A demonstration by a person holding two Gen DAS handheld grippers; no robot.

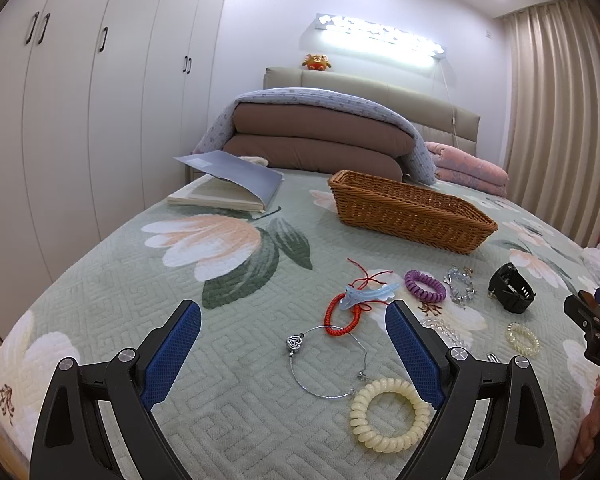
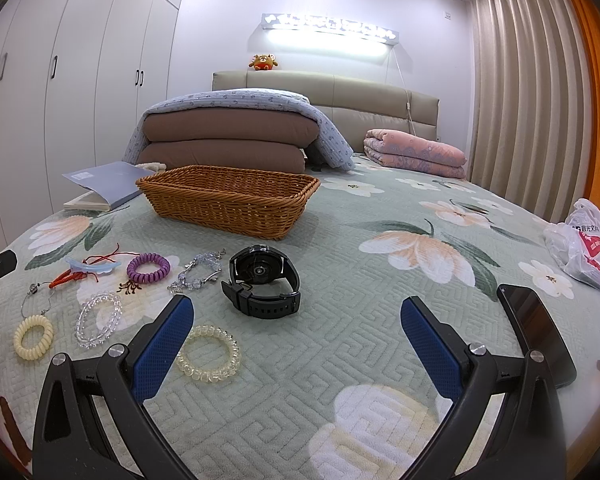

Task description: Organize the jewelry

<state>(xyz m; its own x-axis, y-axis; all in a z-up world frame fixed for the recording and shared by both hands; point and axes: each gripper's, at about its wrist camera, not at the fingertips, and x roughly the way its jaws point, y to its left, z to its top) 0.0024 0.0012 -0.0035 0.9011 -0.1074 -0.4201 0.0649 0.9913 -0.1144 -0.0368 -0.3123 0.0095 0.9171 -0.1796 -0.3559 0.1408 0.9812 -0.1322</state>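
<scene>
Jewelry lies on the floral bedspread in front of a wicker basket [image 1: 410, 210], which also shows in the right wrist view [image 2: 228, 200]. My left gripper [image 1: 294, 322] is open and empty above a silver bangle [image 1: 328, 364], a red cord bracelet [image 1: 342, 316], a blue hair clip [image 1: 366, 294] and a cream coil tie [image 1: 388, 412]. A purple coil tie [image 1: 425, 285] lies further right. My right gripper [image 2: 296, 320] is open and empty, with a black watch [image 2: 262, 284] just beyond it, a clear coil tie [image 2: 208, 354] by its left finger, and a crystal bead bracelet [image 2: 98, 318] further left.
An open book [image 1: 228, 184] lies at the back left. Folded quilts [image 1: 320, 136] and a pink blanket [image 2: 414, 152] sit by the headboard. A plastic bag [image 2: 586, 244] and a dark phone [image 2: 536, 332] lie at the right. Wardrobes stand left, curtains right.
</scene>
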